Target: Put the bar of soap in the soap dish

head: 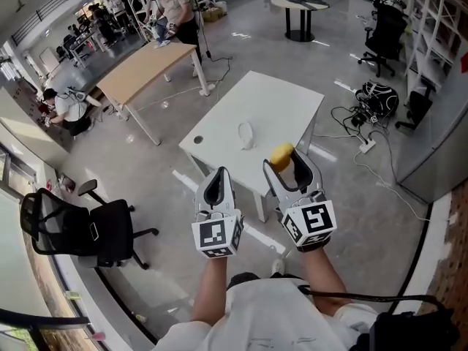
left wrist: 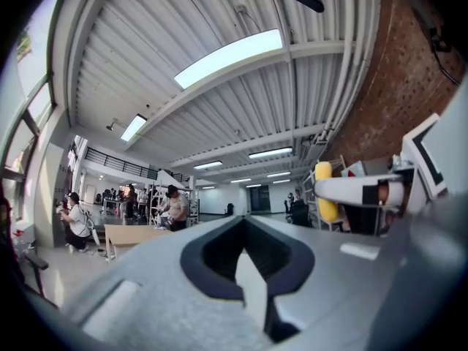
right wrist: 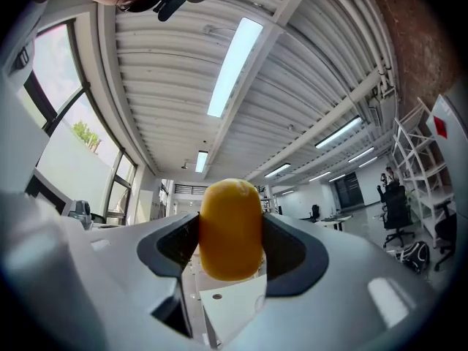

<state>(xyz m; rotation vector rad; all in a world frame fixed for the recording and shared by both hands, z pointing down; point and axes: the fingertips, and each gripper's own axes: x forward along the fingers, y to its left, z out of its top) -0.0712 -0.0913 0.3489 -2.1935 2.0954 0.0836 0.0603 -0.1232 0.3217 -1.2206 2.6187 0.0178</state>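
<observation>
Bar of soap, yellow and rounded, sits pinched across its middle in the right hand-held gripper, apart from the soap dish on the white surface. It is probably light, firm and slippery (hold the broad sides). The left hand-held gripper is pressed together, empty.

The soap is a yellow-orange oval bar, clamped between the jaws of the right gripper, off the table. The dish is white and lies on this white table.
</observation>
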